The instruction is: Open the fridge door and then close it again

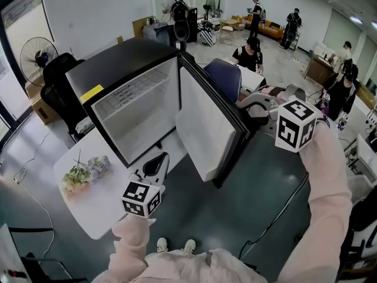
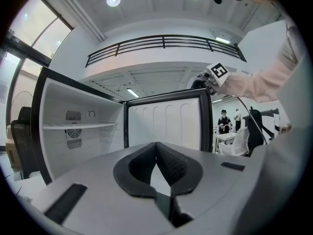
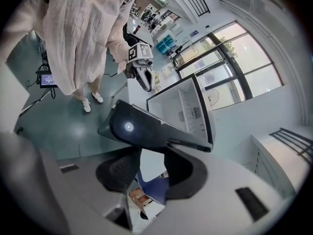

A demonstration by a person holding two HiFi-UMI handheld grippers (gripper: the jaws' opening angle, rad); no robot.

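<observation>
Black-skinned fridge door (image 1: 203,122), standing open; R tongs (image 1: 244,104), apart, at its outer face, nearer; L tongs (image 1: 154,165), together, empty, inner side.

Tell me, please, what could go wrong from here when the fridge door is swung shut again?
1. The right gripper has its jaws apart at the top edge of the open fridge door, not clamped on it; a push could slip off.
2. The left gripper hovers before the open compartment, in the door's likely swing path, and could get struck.
3. The fridge stands on a white table; a hard shove might shift it.
</observation>
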